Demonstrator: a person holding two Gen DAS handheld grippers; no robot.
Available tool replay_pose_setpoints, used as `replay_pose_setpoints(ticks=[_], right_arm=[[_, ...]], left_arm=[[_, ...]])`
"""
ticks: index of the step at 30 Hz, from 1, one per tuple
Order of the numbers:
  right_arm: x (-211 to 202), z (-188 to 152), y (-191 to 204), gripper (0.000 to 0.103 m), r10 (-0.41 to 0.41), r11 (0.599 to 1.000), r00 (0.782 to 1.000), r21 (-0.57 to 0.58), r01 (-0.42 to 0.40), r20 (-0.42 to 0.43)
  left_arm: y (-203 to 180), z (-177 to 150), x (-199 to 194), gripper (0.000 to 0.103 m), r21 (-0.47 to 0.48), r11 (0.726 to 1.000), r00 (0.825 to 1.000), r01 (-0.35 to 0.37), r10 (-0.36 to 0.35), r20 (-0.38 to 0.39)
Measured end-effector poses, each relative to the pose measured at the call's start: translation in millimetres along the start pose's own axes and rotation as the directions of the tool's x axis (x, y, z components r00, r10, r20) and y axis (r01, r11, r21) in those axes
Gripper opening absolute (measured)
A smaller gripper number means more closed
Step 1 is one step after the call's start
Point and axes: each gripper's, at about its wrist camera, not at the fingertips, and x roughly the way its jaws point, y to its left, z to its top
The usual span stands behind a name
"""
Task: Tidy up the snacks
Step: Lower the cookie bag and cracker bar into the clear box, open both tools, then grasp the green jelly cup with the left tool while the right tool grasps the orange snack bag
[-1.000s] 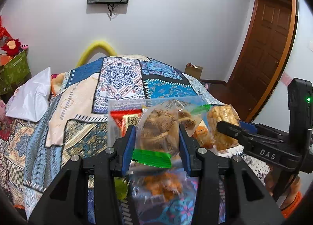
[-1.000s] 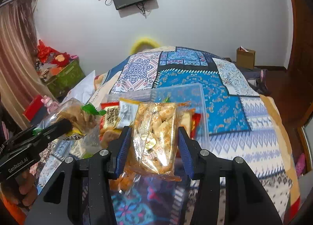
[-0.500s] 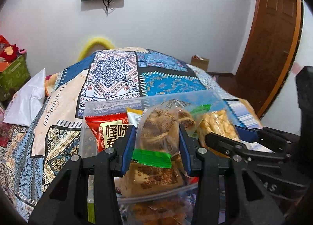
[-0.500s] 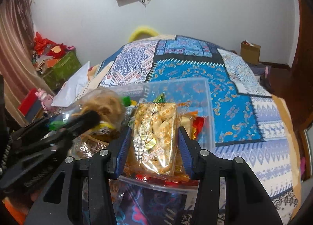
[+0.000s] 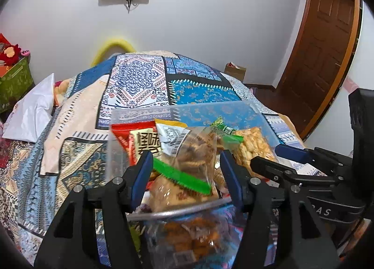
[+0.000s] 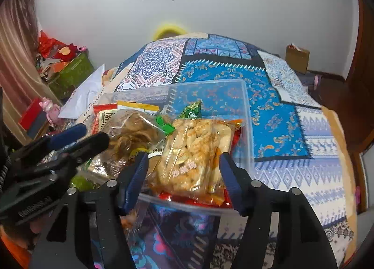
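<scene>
Over a clear plastic bin point(image 5: 140, 115) on a quilt-covered bed point(image 6: 280, 110), both grippers' fingers are opening: the left gripper point(image 5: 184, 164) around a green-sealed cookie bag point(image 5: 194, 154), the right gripper point(image 6: 183, 164) around a yellow cracker pack point(image 6: 196, 150), both lying on the bin's snacks.

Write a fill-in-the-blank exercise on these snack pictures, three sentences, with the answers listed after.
1. The snack packets sit in a clear plastic ____ on the patterned bedspread.
2. The cookie bag between the left tongs is sealed with a ____ strip.
3. The right tongs are opening around a bag of pale ____.

Answers: box; green; crackers
</scene>
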Motion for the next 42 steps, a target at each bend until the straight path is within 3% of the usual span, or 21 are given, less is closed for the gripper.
replay_pose_setpoints(ticks=[6, 8, 15, 30, 37, 42], right_arm=[[-26, -3, 12, 0.061, 0.025, 1.0, 0.999, -0.009, -0.024, 0.039], [-32, -4, 18, 0.067, 0.027, 1.0, 0.998, -0.016, -0.026, 0.051], [-40, -18, 40, 0.072, 0.046, 0.998, 0.998, -0.034, -0.044, 0.049], [36, -61, 73, 0.073, 0.067, 0.995, 0.985, -0.065, -0.078, -0.158], [62, -64, 73, 0.073, 0.11, 0.992, 0.969, -0.035, -0.121, -0.221], [66, -66, 83, 0.082, 0.091, 0.989, 0.971, -0.091, -0.113, -0.22]], left_arm=[[12, -5, -40, 0.064, -0.007, 1.0, 1.0, -0.016, 0.016, 0.026], [19, -9, -51, 0.065, -0.008, 1.0, 0.999, -0.03, 0.03, 0.025], [50, -33, -73, 0.068, -0.032, 0.997, 0.997, -0.075, 0.074, -0.017], [84, -98, -53, 0.068, -0.015, 0.994, 0.981, -0.105, 0.101, -0.164], [84, -104, -39, 0.068, -0.044, 0.996, 0.982, -0.082, 0.073, -0.176], [79, -102, -26, 0.068, -0.024, 0.997, 0.98, -0.077, 0.071, -0.185]])
